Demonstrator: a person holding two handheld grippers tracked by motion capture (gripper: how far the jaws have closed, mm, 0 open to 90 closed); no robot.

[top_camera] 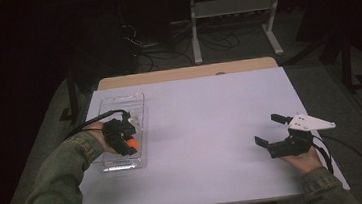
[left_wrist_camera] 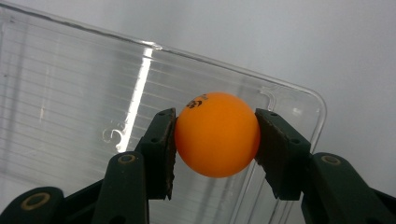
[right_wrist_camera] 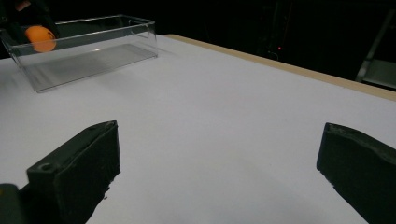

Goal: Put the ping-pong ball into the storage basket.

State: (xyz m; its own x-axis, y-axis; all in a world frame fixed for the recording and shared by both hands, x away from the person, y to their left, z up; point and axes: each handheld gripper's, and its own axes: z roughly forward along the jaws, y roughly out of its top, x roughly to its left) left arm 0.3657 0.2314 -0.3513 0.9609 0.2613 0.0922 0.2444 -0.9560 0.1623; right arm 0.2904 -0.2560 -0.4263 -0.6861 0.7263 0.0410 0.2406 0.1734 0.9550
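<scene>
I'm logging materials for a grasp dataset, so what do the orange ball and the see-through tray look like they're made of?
Orange ball: probably thin matte plastic, like a table-tennis ball, with a smooth even surface and small printed mark. Clear tray: likely glossy rigid plastic, transparent with sharp glare streaks, rounded moulded corners and a ribbed floor.

A clear plastic rectangular tray (top_camera: 119, 105) lies at the left of the white-topped table (top_camera: 206, 119); a small orange ball (top_camera: 132, 145) sits over the tray's near end.

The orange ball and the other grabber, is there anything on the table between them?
No. Between the orange ball and the right gripper there is bare white table, in the high view and right gripper view.
</scene>
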